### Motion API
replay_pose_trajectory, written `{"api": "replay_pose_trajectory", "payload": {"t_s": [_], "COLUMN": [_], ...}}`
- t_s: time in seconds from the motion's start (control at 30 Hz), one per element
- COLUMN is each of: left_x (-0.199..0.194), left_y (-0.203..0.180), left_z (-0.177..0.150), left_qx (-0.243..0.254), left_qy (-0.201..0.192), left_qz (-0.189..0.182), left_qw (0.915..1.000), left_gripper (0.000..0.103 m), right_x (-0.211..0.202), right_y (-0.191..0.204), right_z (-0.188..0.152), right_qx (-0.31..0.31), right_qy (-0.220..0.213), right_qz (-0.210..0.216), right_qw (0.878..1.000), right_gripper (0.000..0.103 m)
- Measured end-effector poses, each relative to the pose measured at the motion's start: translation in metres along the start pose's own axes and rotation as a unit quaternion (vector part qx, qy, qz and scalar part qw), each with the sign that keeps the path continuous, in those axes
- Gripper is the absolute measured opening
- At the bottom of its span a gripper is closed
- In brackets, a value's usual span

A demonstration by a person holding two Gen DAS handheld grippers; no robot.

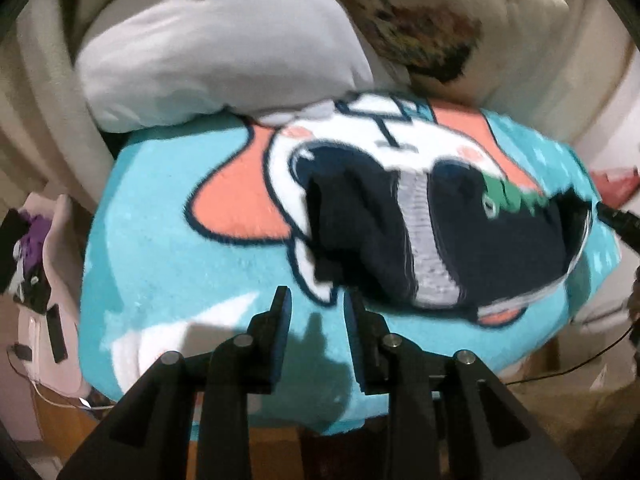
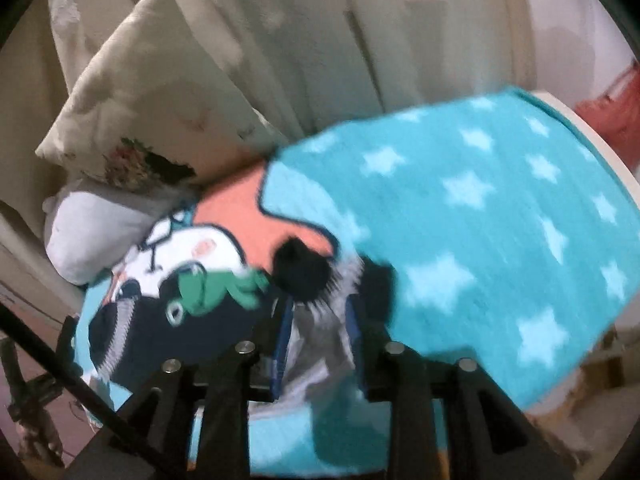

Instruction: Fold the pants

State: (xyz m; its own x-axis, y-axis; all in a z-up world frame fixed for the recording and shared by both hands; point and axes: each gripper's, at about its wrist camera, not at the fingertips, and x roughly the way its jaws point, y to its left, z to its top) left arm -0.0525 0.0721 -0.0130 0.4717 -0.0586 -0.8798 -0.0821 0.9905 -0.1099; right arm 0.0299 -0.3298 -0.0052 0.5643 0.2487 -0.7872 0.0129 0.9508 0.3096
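On teal star blanket (image 2: 500,216), pillows (image 1: 216,52) behind.

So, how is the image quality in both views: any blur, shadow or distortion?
Left wrist view: pants smeared by motion blur, left gripper throws a shadow on the blanket, fisheye bends the edges. Right wrist view: stronger blur, stars on the blanket streaked, right gripper sharp.

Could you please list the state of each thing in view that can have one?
pants: bunched on the blanket, one end in the right gripper.
left gripper: open, empty, just short of the pants.
right gripper: closed on grey pants fabric.
blanket: spread flat.
white pillow: lying on blanket's far edge.
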Motion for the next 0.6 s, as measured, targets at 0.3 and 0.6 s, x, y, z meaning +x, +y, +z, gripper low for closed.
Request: {"api": "replay_pose_trajectory", "payload": {"t_s": [0.3,0.6], "left_x": [0.001,0.028], "left_y": [-0.019,-0.023], "left_z": [0.021,0.037], "left_qx": [-0.027,-0.051], "left_qy": [-0.012,0.004], "left_qz": [-0.010,-0.020], "left_qw": [0.9995,0.9985], "left_gripper": [0.033,0.036], "right_x": [0.020,0.006], "right_y": [-0.014,-0.096], "right_z": [-0.010,-0.028], "right_qx": [0.004,0.148], "right_qy": [0.018,-0.001], "right_qz": [-0.019,-0.008], "right_qw": [1.000,0.989], "right_gripper": [0.009,0.032]}}
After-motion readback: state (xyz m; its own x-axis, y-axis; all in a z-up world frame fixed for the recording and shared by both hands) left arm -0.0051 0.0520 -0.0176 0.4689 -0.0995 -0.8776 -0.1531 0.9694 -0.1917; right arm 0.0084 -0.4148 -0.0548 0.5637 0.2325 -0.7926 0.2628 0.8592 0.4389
